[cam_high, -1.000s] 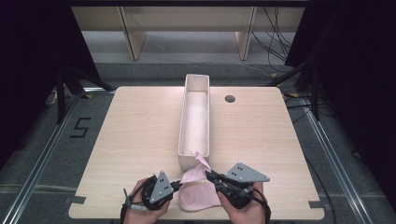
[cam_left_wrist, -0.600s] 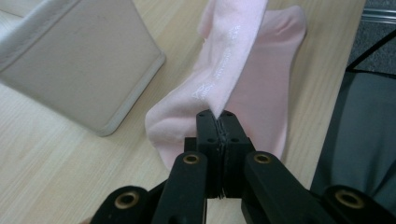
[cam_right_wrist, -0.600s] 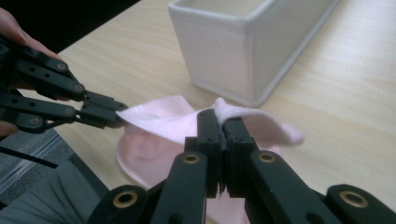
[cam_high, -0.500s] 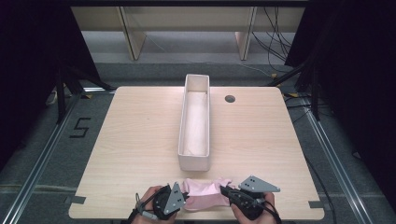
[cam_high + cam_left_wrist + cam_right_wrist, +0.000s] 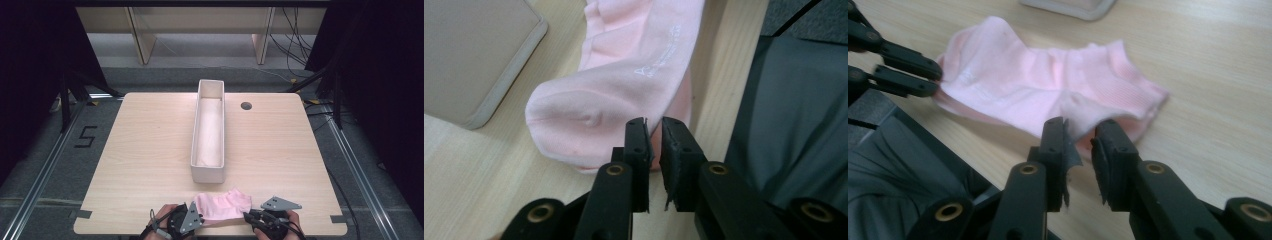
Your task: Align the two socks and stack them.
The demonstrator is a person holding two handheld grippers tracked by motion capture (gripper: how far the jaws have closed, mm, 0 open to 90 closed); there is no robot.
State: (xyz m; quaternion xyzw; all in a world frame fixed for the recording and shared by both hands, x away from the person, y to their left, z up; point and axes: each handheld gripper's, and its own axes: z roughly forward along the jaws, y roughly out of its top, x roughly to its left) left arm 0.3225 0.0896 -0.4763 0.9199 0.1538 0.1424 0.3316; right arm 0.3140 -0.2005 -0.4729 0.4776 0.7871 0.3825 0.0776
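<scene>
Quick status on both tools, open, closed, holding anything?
Left tool: closed on the toe end of the pink sock.
Right tool: closed on the sock's cuff edge.

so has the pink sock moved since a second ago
Yes. The pink sock has come away from the white bin toward the table's near edge, lying flat between both grippers.

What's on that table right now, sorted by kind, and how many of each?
Pink sock: 1
White long bin: 1
Hand-held grippers, left and right: 2
Total: 4
</scene>
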